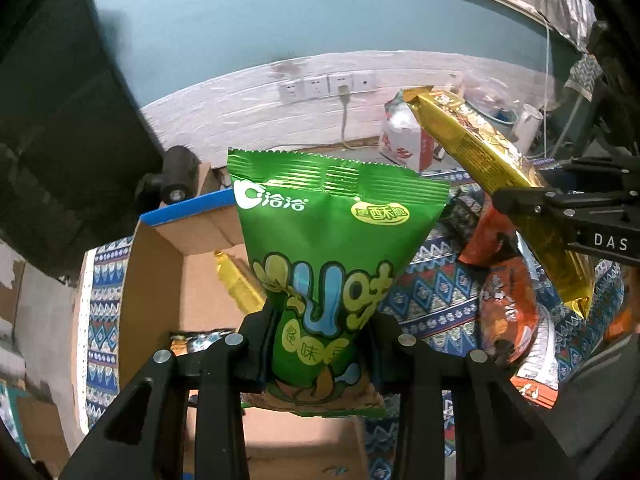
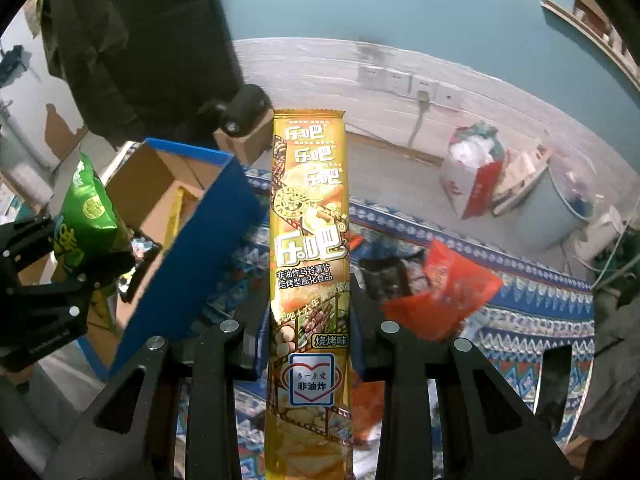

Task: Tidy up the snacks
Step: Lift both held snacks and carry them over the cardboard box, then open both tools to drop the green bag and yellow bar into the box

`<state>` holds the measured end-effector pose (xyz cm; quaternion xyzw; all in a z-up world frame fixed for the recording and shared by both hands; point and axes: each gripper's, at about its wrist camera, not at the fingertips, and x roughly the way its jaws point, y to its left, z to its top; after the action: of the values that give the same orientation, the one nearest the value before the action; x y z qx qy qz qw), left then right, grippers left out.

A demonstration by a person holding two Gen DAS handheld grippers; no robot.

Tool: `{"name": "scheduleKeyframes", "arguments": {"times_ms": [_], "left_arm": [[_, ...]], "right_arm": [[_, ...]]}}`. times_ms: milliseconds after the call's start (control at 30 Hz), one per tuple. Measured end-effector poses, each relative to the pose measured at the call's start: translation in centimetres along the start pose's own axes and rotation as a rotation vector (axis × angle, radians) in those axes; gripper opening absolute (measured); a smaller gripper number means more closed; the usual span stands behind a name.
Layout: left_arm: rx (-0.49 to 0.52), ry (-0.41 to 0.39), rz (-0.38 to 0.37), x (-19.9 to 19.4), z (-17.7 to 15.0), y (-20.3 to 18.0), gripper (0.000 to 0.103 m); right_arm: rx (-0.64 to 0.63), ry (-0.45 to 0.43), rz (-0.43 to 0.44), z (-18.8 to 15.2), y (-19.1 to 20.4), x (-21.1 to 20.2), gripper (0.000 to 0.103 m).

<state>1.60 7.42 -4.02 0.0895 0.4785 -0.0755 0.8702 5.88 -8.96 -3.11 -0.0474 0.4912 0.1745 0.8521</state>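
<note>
Green crinkly foil snack bag (image 1: 320,264) is clenched low down between the left gripper (image 1: 320,344) fingers, held up over the open brown cardboard box with a blue rim (image 1: 192,236). Right gripper (image 2: 310,320) fingers grasp a long gold foil crisp packet (image 2: 308,248) above the patterned blue cloth (image 2: 528,320), where orange-red snack packets (image 2: 444,300) lie.
</note>
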Motion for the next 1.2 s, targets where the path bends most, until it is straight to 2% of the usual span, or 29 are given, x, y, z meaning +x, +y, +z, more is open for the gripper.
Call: {"name": "scheduleKeyframes", "arguments": {"times_ms": [500,967,1100,1200], "left_arm": [[-0.111,0.032,0.055,0.3,-2.7,5.9,0.036],[-0.203,0.082,0.109,1.2,-4.7,10.2,0.037],[-0.233,0.104,0.12,1.6,-5.0,11.2,0.038],[-0.261,0.126,0.138,1.9,-5.3,12.0,0.046]], "right_arm": [[-0.083,0.022,0.076,3.2,7.1,3.0,0.029],[-0.134,0.058,0.149,4.7,13.2,5.5,0.029],[-0.141,0.066,0.169,5.1,14.6,5.8,0.029],[-0.142,0.073,0.187,5.4,15.5,6.2,0.029]]}}
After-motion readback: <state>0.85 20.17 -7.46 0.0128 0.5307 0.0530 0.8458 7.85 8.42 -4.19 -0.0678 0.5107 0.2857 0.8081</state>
